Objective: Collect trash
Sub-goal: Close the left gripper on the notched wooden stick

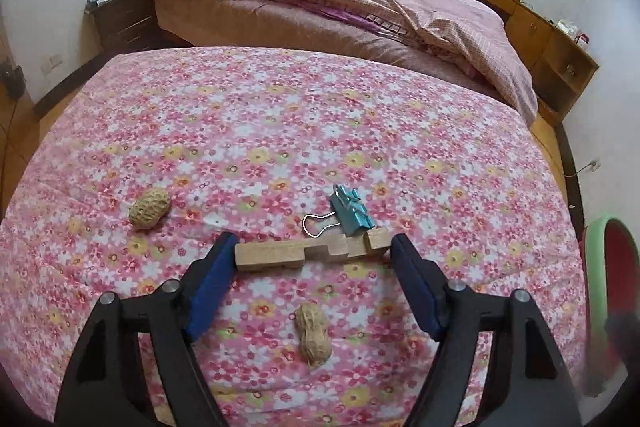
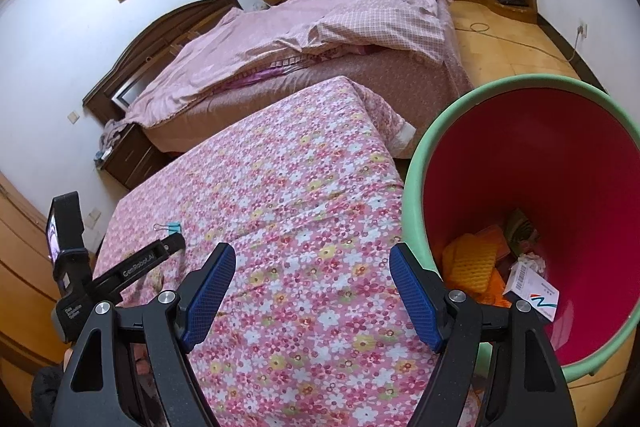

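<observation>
My left gripper [image 1: 312, 247] is spread wide, its 2 blue ribbed pads bracketing a notched block of pale wood [image 1: 310, 253] that lies flat on the table [image 1: 280, 131], which is covered in a pink floral cloth. I cannot tell whether the pads touch the block's ends. Just beyond the block sits 1 teal metal binder clip [image 1: 351, 213] with a silver wire loop, touching the block's far edge. I count 2 peanuts in rough tan shells: 1 peanut [image 1: 149, 207] off to the left, another peanut [image 1: 313, 335] between my fingers, nearer the camera.

My right gripper [image 2: 312, 267] is also spread, holding nothing, hovering over the cloth near the table's right edge. Its view shows what the left barely catches: a round bin [image 2: 416, 187] with a smooth green rim and red inside, beside the table, holding a yellow mesh piece [image 2: 470, 259], a white printed box [image 2: 530, 285] and crumpled scraps. From here the peanuts and block are not visible; only the clip [image 2: 170, 227] is.
</observation>
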`<state>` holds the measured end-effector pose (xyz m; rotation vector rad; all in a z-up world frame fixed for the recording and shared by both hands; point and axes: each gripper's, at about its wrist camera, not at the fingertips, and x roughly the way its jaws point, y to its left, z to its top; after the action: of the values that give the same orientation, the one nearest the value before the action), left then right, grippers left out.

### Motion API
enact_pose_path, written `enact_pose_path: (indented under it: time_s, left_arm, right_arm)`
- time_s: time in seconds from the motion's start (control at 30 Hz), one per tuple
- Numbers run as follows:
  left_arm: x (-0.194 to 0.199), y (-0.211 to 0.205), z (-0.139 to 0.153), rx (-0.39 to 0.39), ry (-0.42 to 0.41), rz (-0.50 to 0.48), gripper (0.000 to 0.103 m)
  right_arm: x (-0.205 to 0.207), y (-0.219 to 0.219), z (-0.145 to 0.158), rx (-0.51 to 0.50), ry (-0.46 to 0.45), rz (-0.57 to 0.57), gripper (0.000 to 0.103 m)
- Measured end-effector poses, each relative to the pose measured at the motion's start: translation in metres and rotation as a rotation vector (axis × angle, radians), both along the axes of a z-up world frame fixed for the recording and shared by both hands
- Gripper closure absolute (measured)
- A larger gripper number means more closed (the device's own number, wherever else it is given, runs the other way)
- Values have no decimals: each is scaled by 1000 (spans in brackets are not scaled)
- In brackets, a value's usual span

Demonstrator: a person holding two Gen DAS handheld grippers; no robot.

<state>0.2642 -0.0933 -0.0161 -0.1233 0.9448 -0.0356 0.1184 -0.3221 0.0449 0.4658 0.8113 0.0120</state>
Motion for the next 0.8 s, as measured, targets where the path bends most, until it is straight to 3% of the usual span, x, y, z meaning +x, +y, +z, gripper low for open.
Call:
enact_pose_path:
  time_s: [0.1, 0.2, 0.47, 0.8]
  left_arm:
    - [-1, 2, 1, 6, 7, -25, 26]
    - [-8, 12, 7, -38, 9, -39, 26]
    - [-43, 49, 34, -77, -34, -14, 26]
    - [-74, 99, 58, -42, -109, 32, 26]
  right_arm:
    - [0, 3, 0, -8, 3, 3, 23]
    - [-1, 4, 2, -16, 3, -5, 23]
    - [-6, 19, 14, -22, -8, 4, 23]
    - [-5, 63, 25, -39, -9, 68, 23]
